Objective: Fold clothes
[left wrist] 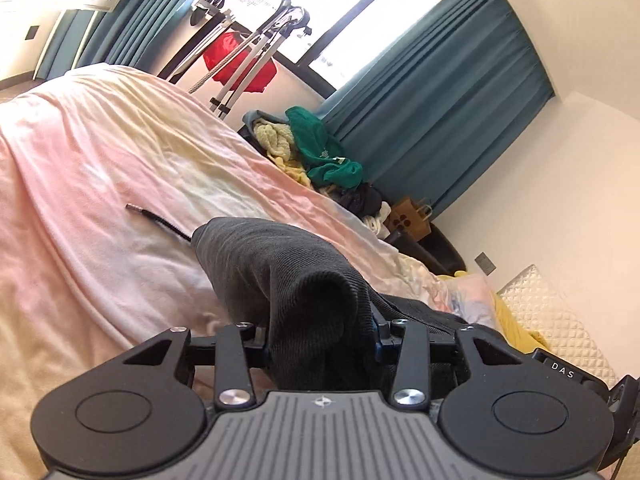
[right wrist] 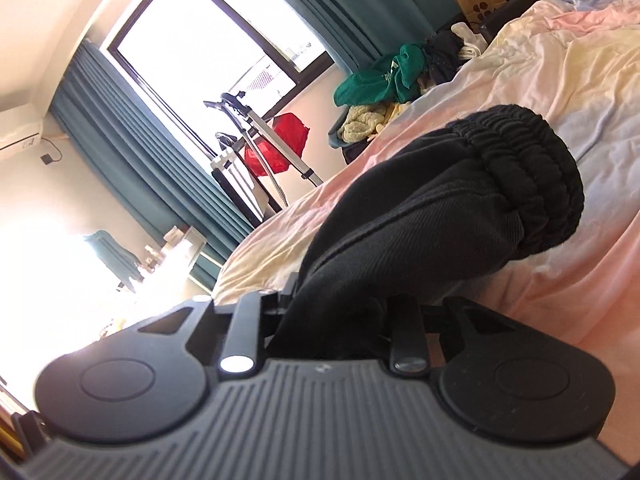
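Observation:
A dark grey garment with a black drawstring lies on a pink and cream bedspread. My left gripper is shut on a fold of its cloth, which drapes over and hides the fingertips. In the right wrist view the same dark garment shows its ribbed elastic waistband bunched up. My right gripper is shut on the cloth below the waistband, fingertips hidden by fabric. The garment is lifted slightly off the bedspread.
A pile of clothes, green and yellow, sits beyond the bed's far edge. A garment steamer stand with a red item stands by the window. Teal curtains, a paper bag and a quilted pillow lie to the right.

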Motion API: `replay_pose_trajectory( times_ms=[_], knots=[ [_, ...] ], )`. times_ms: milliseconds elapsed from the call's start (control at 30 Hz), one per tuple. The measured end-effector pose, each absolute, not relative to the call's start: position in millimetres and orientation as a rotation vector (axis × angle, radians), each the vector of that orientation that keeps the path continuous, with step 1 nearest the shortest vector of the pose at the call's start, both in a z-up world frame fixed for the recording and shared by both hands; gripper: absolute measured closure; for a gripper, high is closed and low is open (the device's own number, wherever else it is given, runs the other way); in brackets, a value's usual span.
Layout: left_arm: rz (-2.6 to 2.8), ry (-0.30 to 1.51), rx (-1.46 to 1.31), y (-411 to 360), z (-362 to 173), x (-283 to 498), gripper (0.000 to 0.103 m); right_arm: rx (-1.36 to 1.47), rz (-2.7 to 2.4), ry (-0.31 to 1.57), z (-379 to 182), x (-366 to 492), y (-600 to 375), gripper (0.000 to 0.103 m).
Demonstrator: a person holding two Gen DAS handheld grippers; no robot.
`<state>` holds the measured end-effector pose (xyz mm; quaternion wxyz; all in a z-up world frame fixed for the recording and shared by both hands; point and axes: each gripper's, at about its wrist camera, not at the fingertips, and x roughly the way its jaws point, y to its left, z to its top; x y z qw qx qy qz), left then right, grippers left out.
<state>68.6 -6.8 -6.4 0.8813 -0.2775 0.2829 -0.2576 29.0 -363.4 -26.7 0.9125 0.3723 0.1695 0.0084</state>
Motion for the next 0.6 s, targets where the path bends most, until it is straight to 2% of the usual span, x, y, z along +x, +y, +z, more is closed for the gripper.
replay_pose_trajectory(
  times_ms=[167,333,500,600],
  knots=[
    [-0.617,0.588,-0.527,-94.1,43.7,94.8,0.062,0.785,-0.033,0.27,16.4,10.6,-424.2,0.073],
    [-0.737,0.573,-0.479,-235.3,79.0,145.9,0.062,0.78,-0.121,0.207,54.0,3.8,-517.4,0.073],
    [-0.839,0.548,-0.487,-380.3,82.7,204.5,0.062,0.79,-0.246,0.133,70.5,23.2,-634.2,0.073],
    [-0.86,0.557,-0.499,-463.2,60.2,241.6,0.062,0.753,-0.349,0.108,61.0,44.9,-683.7,0.073]
  ],
)
